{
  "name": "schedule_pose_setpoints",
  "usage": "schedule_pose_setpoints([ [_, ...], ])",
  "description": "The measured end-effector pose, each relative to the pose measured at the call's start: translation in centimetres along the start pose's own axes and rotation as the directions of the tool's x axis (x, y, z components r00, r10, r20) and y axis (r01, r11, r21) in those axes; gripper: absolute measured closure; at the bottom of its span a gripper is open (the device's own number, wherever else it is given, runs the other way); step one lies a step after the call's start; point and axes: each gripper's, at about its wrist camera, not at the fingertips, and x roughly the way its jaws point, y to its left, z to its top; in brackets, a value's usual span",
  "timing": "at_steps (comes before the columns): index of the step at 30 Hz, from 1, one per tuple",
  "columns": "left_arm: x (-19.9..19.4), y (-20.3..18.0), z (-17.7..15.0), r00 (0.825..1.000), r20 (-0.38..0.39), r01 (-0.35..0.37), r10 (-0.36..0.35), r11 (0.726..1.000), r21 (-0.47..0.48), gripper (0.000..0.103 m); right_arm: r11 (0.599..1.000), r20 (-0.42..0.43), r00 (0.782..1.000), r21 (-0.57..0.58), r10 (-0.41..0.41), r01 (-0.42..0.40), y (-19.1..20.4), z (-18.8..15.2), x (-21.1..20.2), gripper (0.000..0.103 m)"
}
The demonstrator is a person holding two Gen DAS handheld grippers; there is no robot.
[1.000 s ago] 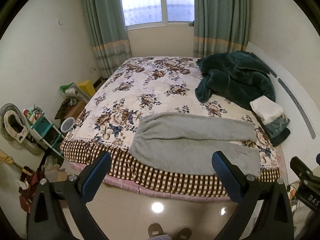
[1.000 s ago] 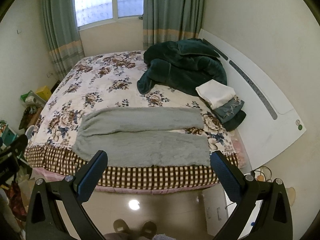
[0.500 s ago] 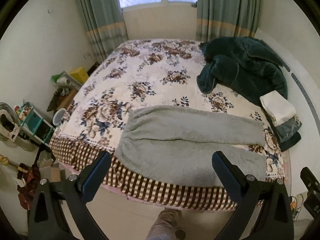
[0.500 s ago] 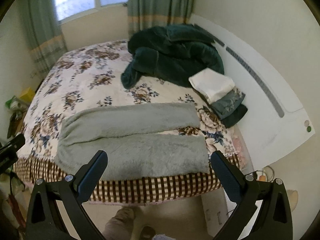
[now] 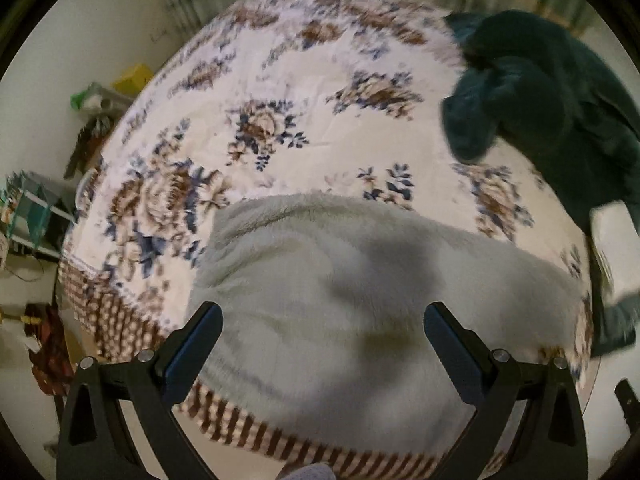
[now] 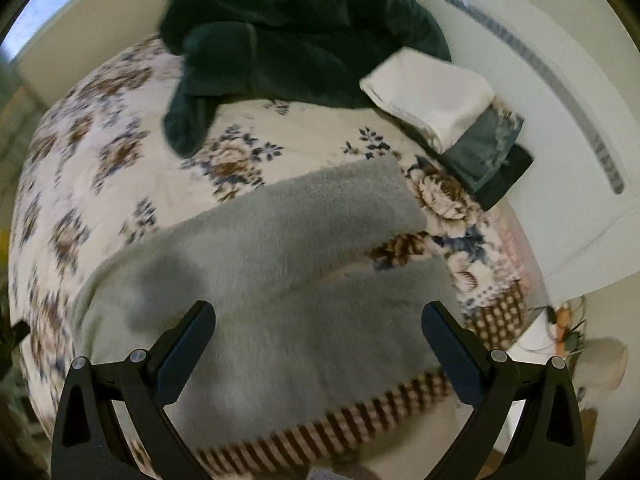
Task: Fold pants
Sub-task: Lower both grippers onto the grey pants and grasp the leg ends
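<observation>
grey pants [image 5: 360, 280] lie flat across the bed [image 5: 260, 80], ready for folding; left gripper [image 5: 322, 338] and right gripper [image 6: 318, 336] hover spread wide, holding nothing.

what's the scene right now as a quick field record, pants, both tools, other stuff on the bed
pants: grey fleece pants spread flat on the near part of the bed, legs apart, unfolded
bed: floral bedspread with checked border
left tool: left tool open, over the pants, holding nothing
right tool: right tool open, over the pants, holding nothing
other items: dark green robe heaped at the far side; folded stack with white cloth on top beside it
image quality: both views motion-blurred
</observation>
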Motion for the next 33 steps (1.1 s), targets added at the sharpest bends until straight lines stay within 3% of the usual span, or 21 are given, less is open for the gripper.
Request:
schedule_pose_setpoints([
  [5,9.2,-0.2,6.1,0.996,-0.092,-0.023,0.012,0.992,-0.126,0.000,0.993,-0.078,0.996,0.105,-0.053,0.061,1.6,6.7,13.1,0.000],
  [10,19.1,-1.1,11.1,0.979,-0.203,-0.060,0.014,0.973,-0.222,0.000,0.978,-0.179,0.983,0.194,-0.040,0.075,1.9,11.9,26.2,0.000],
  [16,27.8,-1.6,13.6,0.944,-0.330,-0.098,-0.013,0.943,-0.318,0.000,0.963,-0.247,0.967,0.239,-0.064,0.125,1.6,14.8,35.2,0.000],
  [22,32.6,0.1,12.1,0.893,-0.444,-0.149,-0.074,0.882,-0.447,0.000,0.935,-0.318,0.947,0.317,-0.054,0.160,0.3,16.0,40.9,0.000],
  [25,33.7,0.8,11.7,0.888,-0.446,-0.143,-0.113,0.854,-0.501,0.002,0.918,-0.348,0.937,0.360,-0.033,0.166,-0.1,15.9,42.9,0.000],
  [27,33.4,1.0,12.0,0.901,-0.417,-0.126,-0.116,0.851,-0.510,0.009,0.911,-0.367,0.930,0.374,-0.027,0.174,-0.1,15.7,43.9,0.006],
  [28,33.0,1.1,12.1,0.908,-0.402,-0.116,-0.118,0.851,-0.512,0.019,0.909,-0.373,0.928,0.379,-0.023,0.175,0.0,15.5,44.2,0.009],
  [29,32.3,1.2,12.1,0.918,-0.377,-0.100,-0.119,0.853,-0.513,0.039,0.908,-0.376,0.927,0.382,-0.019,0.173,0.2,15.4,44.3,0.018],
  [30,31.1,1.5,12.1,0.932,-0.343,-0.082,-0.116,0.856,-0.511,0.054,0.907,-0.374,0.927,0.384,-0.017,0.171,0.2,15.2,44.3,0.030],
  [31,30.3,1.8,11.9,0.940,-0.322,-0.069,-0.117,0.856,-0.513,0.077,0.910,-0.362,0.932,0.379,-0.020,0.167,0.4,14.9,44.0,0.037],
  [32,29.6,2.2,11.7,0.945,-0.302,-0.047,-0.129,0.856,-0.515,0.092,0.915,-0.356,0.934,0.367,-0.030,0.169,0.6,14.8,43.7,0.058],
  [33,28.4,2.7,11.3,0.949,-0.272,-0.003,-0.159,0.857,-0.515,0.094,0.920,-0.349,0.936,0.351,-0.045,0.175,0.6,14.6,43.3,0.083],
])
